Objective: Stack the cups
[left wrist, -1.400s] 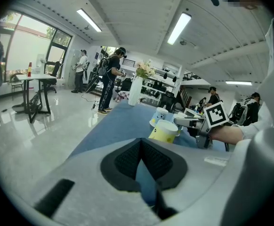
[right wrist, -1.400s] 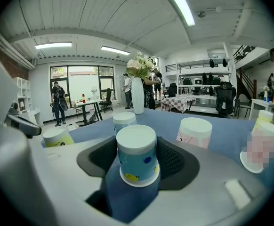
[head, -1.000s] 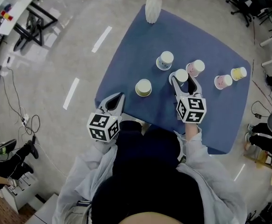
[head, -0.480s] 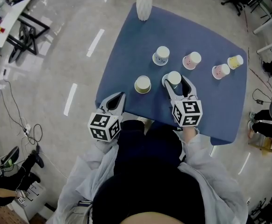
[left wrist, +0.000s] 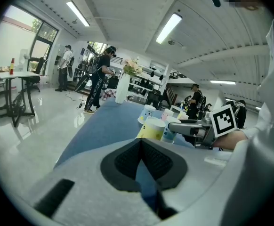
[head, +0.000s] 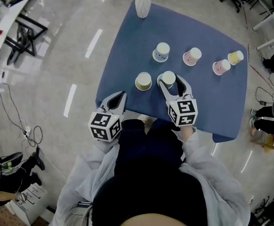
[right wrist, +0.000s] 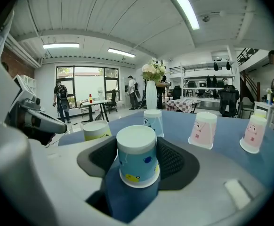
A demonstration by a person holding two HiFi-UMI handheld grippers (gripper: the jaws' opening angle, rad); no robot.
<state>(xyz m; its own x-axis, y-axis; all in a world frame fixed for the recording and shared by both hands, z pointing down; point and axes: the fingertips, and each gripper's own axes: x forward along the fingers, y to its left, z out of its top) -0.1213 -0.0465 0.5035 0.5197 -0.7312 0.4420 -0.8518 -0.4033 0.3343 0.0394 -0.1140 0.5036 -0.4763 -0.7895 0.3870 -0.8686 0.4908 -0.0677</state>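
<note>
My right gripper is shut on an upside-down blue cup with yellow and blue spots, gripped on both sides by the dark pads. It sits just right of an upside-down yellow-green cup near the front of the blue table. A pale blue cup stands further back, with two pink cups and a yellow cup to the right. My left gripper hovers at the table's front left corner, shut and empty.
A white vase with flowers stands at the table's far corner. Grey floor surrounds the table, with chairs and desks at the room's edges. People stand in the background of both gripper views.
My right gripper has carried the blue cup leftwards, away from the pink cup and up beside the yellow-green cup. The left gripper has stayed put.
</note>
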